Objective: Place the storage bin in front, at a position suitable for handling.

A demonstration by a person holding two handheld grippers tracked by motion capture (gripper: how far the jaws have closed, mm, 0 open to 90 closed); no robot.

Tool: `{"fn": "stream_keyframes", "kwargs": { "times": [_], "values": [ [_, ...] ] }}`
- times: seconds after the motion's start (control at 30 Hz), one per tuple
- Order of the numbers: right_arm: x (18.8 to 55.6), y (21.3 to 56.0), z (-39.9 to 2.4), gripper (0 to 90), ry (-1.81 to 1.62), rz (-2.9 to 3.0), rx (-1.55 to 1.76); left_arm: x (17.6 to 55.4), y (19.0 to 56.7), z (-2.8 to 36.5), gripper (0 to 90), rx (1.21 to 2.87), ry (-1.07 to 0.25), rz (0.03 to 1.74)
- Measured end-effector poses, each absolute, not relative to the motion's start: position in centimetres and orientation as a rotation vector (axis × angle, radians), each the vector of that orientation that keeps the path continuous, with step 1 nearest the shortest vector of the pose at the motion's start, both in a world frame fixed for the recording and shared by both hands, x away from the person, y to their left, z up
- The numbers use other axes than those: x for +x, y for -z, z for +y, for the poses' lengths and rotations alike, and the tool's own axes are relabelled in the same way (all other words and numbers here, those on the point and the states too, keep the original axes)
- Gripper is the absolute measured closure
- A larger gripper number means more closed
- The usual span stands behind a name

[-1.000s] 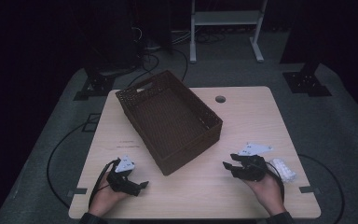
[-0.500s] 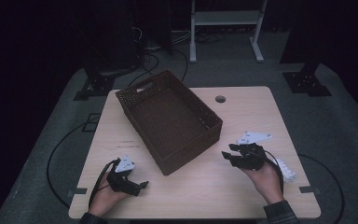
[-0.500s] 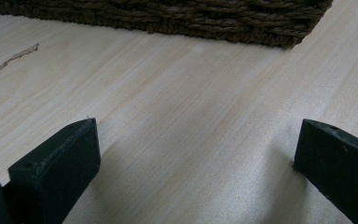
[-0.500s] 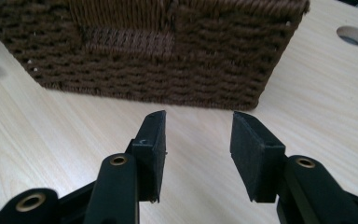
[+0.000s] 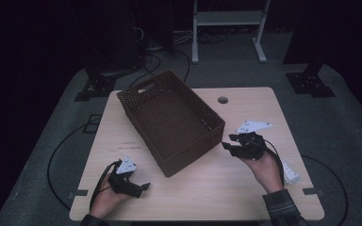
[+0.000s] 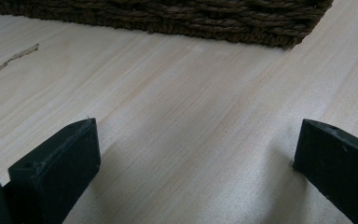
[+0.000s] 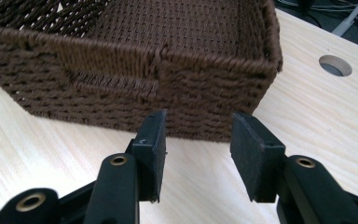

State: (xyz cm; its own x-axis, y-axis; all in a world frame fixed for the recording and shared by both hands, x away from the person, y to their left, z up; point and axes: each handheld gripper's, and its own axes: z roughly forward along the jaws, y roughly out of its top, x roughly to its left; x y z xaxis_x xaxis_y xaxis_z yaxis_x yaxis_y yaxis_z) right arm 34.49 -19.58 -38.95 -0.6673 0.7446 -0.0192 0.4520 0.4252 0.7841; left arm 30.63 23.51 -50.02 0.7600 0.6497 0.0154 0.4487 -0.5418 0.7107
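High view: the brown basket [image 5: 172, 120] sits slanted mid-desk [image 5: 245, 188]; the right hand-held gripper [image 5: 230, 147] points at its near-right side, the left hand-held gripper [image 5: 143, 187] rests low on the desk near its corner. Left gripper view: jaws spread wide over bare wood, holding nothing. Right gripper view: jaws partly apart, empty, close to the basket's wall.
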Motion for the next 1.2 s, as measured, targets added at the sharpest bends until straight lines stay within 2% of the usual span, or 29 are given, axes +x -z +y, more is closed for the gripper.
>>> {"fn": "stream_keyframes", "kwargs": {
  "times": [1.2],
  "values": [
    [41.9,34.8,-17.1,57.0,-1.071,2.326,1.016,30.7,50.0,23.5,0.0,2.237,-0.367,0.811]
  ]
}}
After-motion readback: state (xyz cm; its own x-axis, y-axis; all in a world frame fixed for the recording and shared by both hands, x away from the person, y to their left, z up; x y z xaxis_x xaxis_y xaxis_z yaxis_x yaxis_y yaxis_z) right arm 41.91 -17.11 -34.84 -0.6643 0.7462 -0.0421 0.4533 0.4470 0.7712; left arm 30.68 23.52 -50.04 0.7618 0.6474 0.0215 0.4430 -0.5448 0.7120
